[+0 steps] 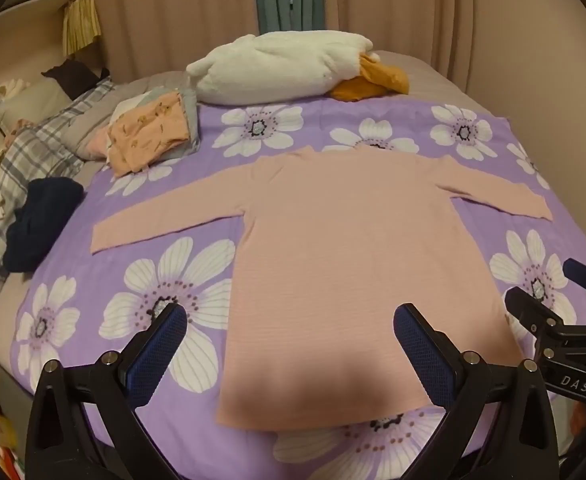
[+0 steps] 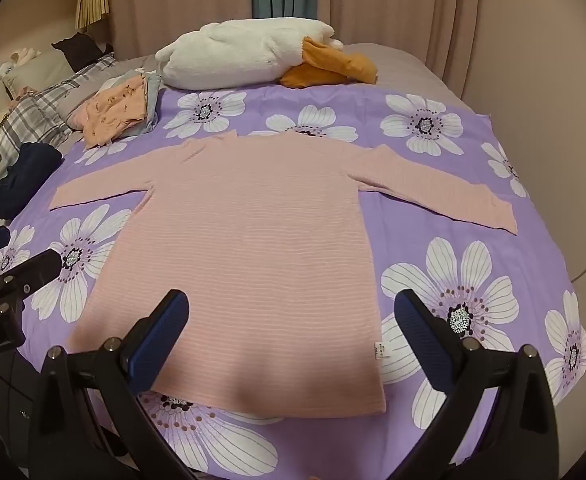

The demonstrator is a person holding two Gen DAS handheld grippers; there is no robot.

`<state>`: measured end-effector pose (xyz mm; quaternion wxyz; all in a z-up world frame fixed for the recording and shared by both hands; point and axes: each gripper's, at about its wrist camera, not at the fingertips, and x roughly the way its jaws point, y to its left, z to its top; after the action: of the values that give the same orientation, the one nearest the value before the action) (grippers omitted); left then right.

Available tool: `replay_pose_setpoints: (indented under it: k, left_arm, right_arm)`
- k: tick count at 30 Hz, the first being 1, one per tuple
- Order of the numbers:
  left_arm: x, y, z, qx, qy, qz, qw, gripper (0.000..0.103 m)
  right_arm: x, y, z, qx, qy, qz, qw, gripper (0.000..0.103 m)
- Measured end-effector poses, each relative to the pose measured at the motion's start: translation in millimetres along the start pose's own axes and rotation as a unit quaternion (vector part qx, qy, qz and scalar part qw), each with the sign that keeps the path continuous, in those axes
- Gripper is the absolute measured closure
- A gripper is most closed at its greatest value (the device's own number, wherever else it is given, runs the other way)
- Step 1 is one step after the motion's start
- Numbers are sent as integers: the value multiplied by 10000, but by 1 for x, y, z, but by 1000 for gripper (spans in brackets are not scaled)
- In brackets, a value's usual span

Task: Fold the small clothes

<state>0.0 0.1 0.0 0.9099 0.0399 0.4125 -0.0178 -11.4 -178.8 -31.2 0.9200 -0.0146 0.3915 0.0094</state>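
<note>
The left gripper (image 1: 291,344) and right gripper (image 2: 292,330) are hovering with jaws spread wide and empty, just over the near hem of the pink striped long-sleeved top (image 2: 245,240). That top is lying flat, sleeves outstretched, on the purple floral sheet (image 2: 433,216). Beyond its left shoulder a stack of folded clothes (image 2: 113,114) is sitting; beyond its collar, a white plush goose (image 2: 249,54) is lying.

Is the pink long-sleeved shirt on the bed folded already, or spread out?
Spread out. The pink shirt lies flat on the purple flowered sheet, with both sleeves stretched sideways and no fold visible.
</note>
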Motion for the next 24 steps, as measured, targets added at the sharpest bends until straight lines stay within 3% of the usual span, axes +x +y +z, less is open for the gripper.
replay_pose_setpoints:
  k: [24]
  left_arm:
    - [0,1,-1,1,-5,-5,10000,1]
  right_arm:
    - [3,1,-2,-31,8,10,10000,0]
